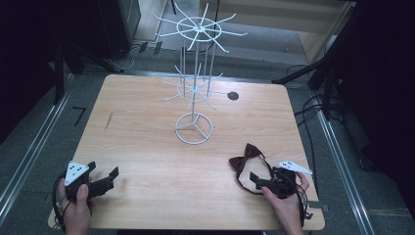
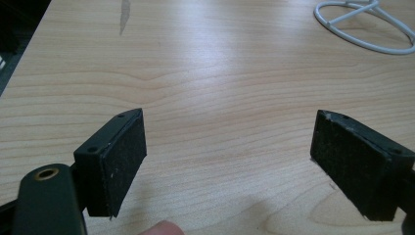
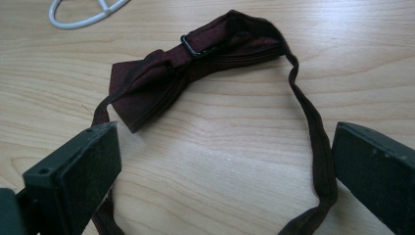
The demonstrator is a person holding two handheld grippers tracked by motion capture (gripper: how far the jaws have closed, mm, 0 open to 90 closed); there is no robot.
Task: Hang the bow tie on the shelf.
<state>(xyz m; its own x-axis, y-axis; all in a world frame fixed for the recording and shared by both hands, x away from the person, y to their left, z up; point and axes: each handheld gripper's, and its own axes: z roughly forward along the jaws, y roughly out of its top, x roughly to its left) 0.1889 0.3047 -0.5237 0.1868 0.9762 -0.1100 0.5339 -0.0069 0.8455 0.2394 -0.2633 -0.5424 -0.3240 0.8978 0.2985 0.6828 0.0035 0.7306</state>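
- Two grippers are seen low over the table (image 1: 147, 147), and both are empty: the left gripper (image 1: 103, 182) is held with its jaws wide apart above bare wood, near the front left corner.
- The right gripper (image 1: 264, 182) is also spread wide; in the right gripper view the strap (image 3: 318, 142) of the bow tie (image 3: 186, 73) is lying between its jaws, but the pads are not pressed on it.
- The bow tie is lying flat near the front right of the table, its strap curled in a loop, well apart from the white wire rack (image 1: 195, 88) standing in the middle.
- The step in hand is judged to be the reach for the bow tie; nothing is lifted yet.
- For the next move, the right jaws should probably be lowered and closed on the strap or on the bow, so that it can be carried to a hook of the rack.
- No brand, label or writing can be read anywhere.
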